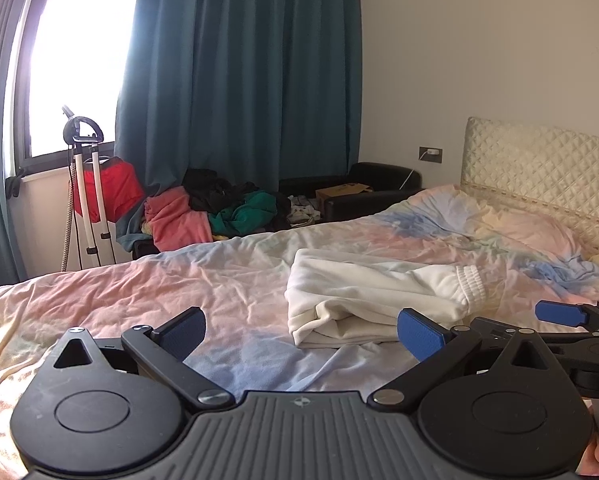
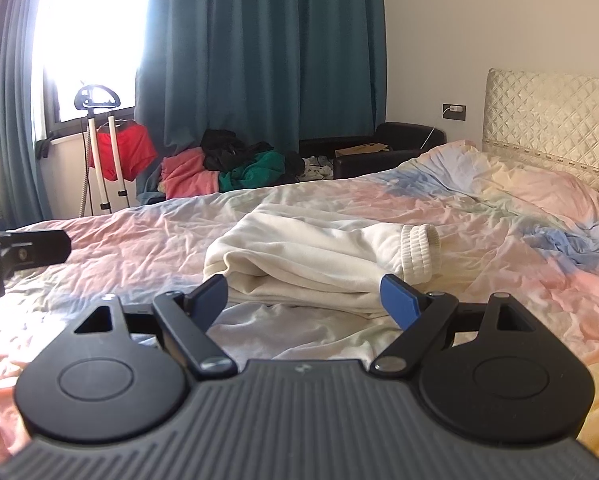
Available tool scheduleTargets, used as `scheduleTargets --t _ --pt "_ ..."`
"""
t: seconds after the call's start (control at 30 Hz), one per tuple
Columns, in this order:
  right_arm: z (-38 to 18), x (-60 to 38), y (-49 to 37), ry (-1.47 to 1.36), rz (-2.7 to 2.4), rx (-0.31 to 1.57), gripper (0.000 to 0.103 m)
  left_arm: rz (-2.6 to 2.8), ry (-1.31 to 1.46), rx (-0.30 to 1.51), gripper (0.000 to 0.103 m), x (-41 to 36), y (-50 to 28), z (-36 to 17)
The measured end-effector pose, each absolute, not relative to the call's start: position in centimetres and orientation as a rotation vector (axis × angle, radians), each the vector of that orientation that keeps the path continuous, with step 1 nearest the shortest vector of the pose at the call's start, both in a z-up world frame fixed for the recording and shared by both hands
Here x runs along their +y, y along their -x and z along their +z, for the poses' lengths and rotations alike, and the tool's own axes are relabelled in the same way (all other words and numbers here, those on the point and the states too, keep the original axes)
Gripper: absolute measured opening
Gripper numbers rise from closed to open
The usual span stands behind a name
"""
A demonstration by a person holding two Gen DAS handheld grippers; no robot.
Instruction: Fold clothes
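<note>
Looking through the left wrist view first: left gripper [image 1: 301,332] has its jaws spread wide, nothing between them. The cream garment [image 1: 379,300] lies partly folded on the bed [image 1: 179,292], centre-right of the frame, ahead of the jaws and offset to the right of their midline. Its long axis runs left to right, ribbed cuff [image 1: 472,285] at the right end. At the right edge the right gripper [image 1: 559,314] shows one blue pad; its jaw state cannot be told from here.

Right wrist view: right gripper [image 2: 305,298] also stands wide open and empty. The garment [image 2: 311,260] sits dead ahead, its near folded edge just beyond the fingertips, filling the gap between them. Judgement: the right hand is nearer and better lined up for the next grasp.

Only this view shows the fold layers at the near edge clearly; the left view alone shows both grippers side by side. Clothes pile [image 2: 227,168] at upper left, untouched.
</note>
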State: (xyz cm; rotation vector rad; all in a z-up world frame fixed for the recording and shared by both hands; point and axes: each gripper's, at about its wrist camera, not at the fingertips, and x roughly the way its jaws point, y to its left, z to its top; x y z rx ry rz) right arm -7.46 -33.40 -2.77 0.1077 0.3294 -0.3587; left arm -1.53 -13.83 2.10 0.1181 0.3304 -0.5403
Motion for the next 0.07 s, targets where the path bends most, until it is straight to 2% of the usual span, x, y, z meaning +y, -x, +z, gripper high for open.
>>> scheduleTargets --t 0.07 --pt "-2.78 -33.39 7.43 -0.107 -0.36 0.329 0.085 -0.542 -0.116 0.329 0.103 -13.74 1.56 2.13"
